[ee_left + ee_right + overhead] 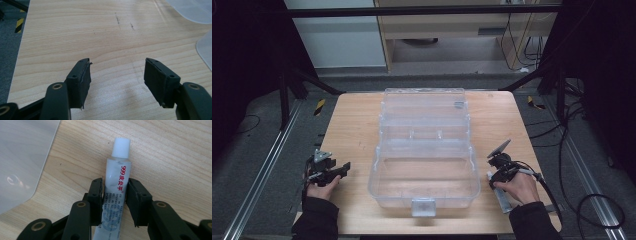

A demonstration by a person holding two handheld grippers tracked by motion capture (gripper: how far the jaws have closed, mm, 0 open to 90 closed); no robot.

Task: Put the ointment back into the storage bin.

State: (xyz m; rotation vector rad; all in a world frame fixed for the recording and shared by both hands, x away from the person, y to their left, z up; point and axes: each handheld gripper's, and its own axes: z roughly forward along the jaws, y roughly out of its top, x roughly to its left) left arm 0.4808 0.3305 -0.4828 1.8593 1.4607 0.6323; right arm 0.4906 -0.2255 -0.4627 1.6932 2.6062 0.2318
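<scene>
Wooden bench (pixel 357 125) sits in a dark room in the high view, with a clear plastic box (pixel 424 150) open in its middle, the left gripper (pixel 343 168) near the box's left side and the right gripper (pixel 490 176) near its right side. Left gripper view: the left gripper (pixel 117 75) holds its jaws wide apart over bare wood, with nothing between them. Right gripper view: the right gripper (pixel 115 195) has its jaws squeezed on a white tube (pixel 117 182), which lies on the bench with its white cap (pixel 121 147) pointing away, next to the box.

High view looks forward and down on the whole table (pixel 357 125); both gripper views sit close above that wood, box (pixel 424 165) edging in around 10–2 o'clock.
</scene>
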